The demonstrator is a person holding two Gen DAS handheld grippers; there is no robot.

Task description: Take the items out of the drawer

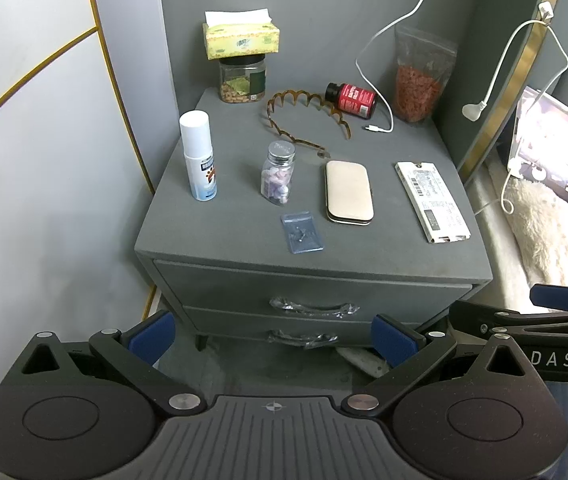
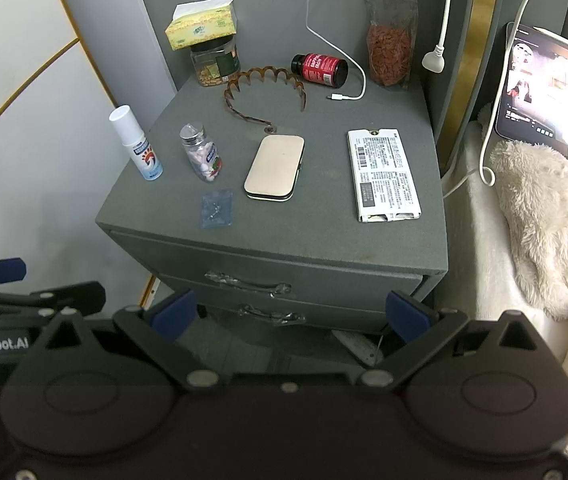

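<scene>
Grey nightstand (image 1: pixel 244 216) bears a beige case (image 1: pixel 348 192) and red-labelled black bottle (image 1: pixel 351 101).

Soft even light, fisheye-warped edges.
</scene>
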